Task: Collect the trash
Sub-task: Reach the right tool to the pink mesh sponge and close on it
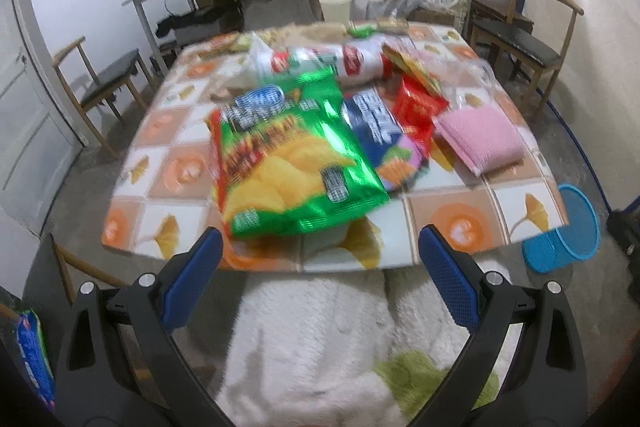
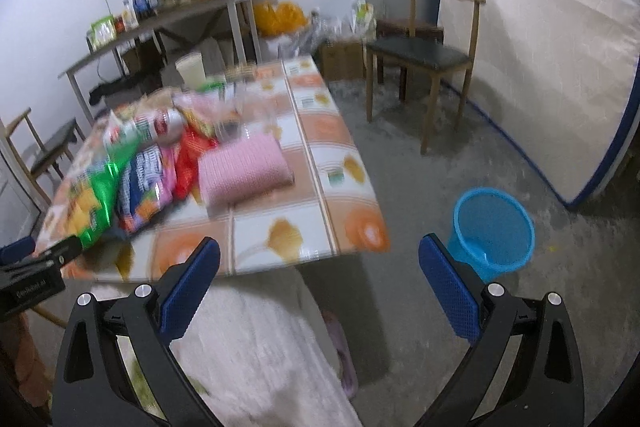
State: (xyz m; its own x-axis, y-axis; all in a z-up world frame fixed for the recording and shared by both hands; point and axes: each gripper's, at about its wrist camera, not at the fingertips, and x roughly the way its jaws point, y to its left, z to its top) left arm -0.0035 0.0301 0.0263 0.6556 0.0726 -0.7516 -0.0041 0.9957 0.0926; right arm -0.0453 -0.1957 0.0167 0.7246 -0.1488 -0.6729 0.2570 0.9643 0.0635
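Item: green chip bag [image 1: 292, 155], nearest trash on the table [image 1: 452, 211].

I hold the left gripper [image 1: 320, 267] dead ahead of it, jaws spread and empty; the bag's long axis runs near to far. Right gripper [image 2: 320, 267], also spread and empty, faces the right corner, bin [image 2: 494, 231] on the floor just beyond. Left is nearer.

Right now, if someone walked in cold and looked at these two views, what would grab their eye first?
Probably the shiny green chip bag, lying on top of a heap of bright snack wrappers in the middle of the tiled table. Next, the folded pink cloth just right of that heap, and the blue mesh basket on the floor off the table's near right corner. Both grippers, left and right, hang open and empty.
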